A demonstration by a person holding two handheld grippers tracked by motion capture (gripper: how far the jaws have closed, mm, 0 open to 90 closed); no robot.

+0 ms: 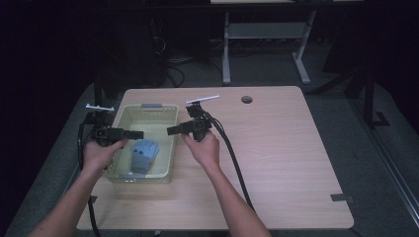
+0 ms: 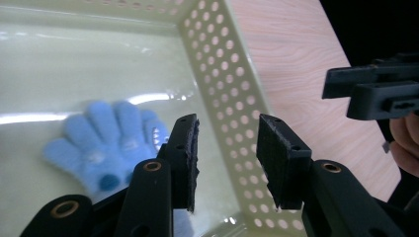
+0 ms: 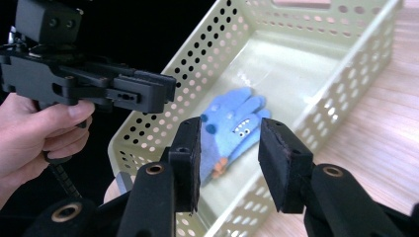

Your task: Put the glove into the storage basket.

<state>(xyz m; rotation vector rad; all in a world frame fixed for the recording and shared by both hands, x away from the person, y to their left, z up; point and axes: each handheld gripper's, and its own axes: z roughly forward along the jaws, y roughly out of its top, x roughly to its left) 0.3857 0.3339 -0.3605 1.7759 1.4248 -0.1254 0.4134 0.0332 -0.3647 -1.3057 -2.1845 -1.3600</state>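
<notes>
Left gripper (image 1: 132,134) over the basket (image 1: 146,108), jaws apart and empty; right gripper (image 1: 174,130) beside the basket's rim, jaws likewise parted, nothing between. Blue glove (image 1: 143,154) flat on the basket floor. Best lifted clear, away from the perforated wall.

glove (image 3: 232,131): fluffy cloth | basket (image 1: 170,148): glossy perforated plastic (pale) | table (image 1: 276,148): matt wood grain
</notes>
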